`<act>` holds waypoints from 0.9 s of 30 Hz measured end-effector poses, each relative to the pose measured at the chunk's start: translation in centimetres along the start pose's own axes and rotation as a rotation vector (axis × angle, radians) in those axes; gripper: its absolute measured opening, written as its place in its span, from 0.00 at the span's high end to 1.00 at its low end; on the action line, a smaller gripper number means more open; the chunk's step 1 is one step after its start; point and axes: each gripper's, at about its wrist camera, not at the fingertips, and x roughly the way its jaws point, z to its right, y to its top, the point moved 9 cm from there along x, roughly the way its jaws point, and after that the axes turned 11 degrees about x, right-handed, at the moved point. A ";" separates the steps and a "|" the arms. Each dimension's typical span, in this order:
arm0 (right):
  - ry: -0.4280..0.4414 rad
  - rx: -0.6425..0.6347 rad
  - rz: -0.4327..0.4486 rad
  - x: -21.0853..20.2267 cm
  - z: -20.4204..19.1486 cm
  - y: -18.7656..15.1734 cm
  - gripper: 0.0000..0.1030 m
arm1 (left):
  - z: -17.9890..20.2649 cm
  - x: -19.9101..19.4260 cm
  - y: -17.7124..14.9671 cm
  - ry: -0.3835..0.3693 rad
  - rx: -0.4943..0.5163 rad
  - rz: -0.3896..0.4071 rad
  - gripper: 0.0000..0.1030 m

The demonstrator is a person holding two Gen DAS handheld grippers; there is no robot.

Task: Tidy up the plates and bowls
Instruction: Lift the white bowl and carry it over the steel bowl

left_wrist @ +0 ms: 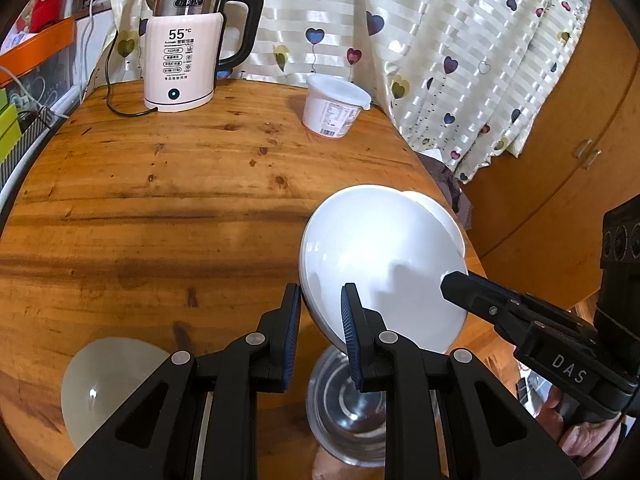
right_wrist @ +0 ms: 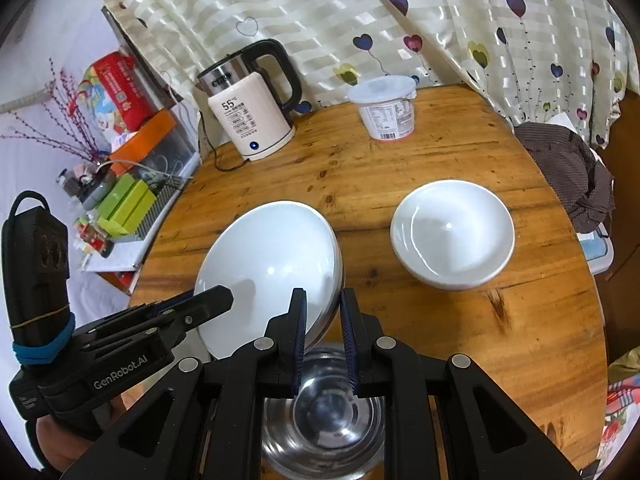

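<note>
Round wooden tabletop [right_wrist: 400, 168], knotty and varnished, heart-print curtain behind. Steel bowl [right_wrist: 324, 420] at the near edge is the landmark. White plate [right_wrist: 268, 268], glossy and smooth, is tilted just above it, pinched at opposite rims by left hand-held gripper [left_wrist: 320, 332] and right hand-held gripper [right_wrist: 322, 340]. White ceramic bowl [right_wrist: 452, 236] sits beyond, to the right. Judgement: level the slick plate before lowering; release both sides evenly.
</note>
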 end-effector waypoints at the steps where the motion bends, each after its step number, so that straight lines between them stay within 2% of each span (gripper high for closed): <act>1: -0.001 0.000 0.001 -0.2 0.0 -0.2 0.84 | 0.1 -0.1 -0.2 -0.001 0.001 -0.001 0.79; 27: -0.026 0.035 -0.033 -2.0 1.6 -5.5 0.84 | 2.3 -0.8 -5.1 -0.021 0.018 -0.062 0.79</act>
